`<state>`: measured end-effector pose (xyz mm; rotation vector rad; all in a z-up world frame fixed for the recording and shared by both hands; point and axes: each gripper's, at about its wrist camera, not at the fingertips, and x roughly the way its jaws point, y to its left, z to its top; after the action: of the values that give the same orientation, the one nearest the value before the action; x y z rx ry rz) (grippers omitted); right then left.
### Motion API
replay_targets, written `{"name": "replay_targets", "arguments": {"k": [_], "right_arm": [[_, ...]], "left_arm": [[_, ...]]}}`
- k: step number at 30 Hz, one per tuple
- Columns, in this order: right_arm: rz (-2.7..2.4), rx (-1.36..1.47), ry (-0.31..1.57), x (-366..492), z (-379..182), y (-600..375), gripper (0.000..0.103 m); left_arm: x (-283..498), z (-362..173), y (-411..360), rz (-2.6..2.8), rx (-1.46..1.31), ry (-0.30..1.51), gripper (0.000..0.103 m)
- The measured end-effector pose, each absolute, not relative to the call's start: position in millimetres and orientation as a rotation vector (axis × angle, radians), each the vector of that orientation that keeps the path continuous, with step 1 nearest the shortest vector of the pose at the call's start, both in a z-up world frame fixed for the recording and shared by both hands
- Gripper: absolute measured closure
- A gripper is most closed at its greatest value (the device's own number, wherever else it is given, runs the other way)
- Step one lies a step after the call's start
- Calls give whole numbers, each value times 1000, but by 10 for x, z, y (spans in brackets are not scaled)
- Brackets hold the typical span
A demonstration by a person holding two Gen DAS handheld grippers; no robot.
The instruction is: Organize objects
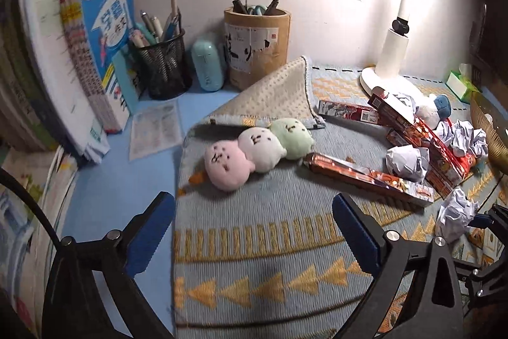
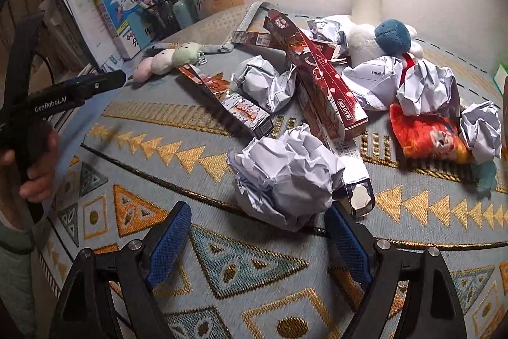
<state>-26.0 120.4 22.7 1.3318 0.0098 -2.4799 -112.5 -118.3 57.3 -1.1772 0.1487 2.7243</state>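
The right gripper (image 2: 258, 239) hangs over the patterned mat (image 2: 254, 275) with its jaws wide and empty, and the nearest crumpled paper ball (image 2: 285, 177) sits dead ahead at twelve o'clock, just beyond the blue pads (image 2: 170, 243), resting against a long red carton (image 2: 320, 84) that runs away toward eleven. The left gripper (image 1: 254, 231), also spread wide with nothing between its jaws, faces the three-ball plush (image 1: 254, 150), farther off. I'd say the right hand is nearer its ball.

Both wrist views overlook mat (image 1: 270, 243)
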Motion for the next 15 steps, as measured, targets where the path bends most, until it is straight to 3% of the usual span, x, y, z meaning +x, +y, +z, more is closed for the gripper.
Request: {"name": "replay_targets", "arguments": {"k": [5,10,12,14,15], "right_arm": [[-2496,1324,-13,-311,246,1223,16],[-2504,1322,11,-296,249,1211,16],[-2500,1316,-16,-309,249,1232,16],[-2521,1304,-50,-304,265,1294,27],[-2527,1299,-71,-293,273,1331,39]], "left_arm": [[-1610,372,-1008,2685,-1161,439,3],[-1908,193,-959,2580,-1182,475,4],[-1920,183,-925,2531,-1183,471,23],[-1894,198,-916,2480,-1201,413,44],[-1863,210,-907,2488,-1206,415,48]]}}
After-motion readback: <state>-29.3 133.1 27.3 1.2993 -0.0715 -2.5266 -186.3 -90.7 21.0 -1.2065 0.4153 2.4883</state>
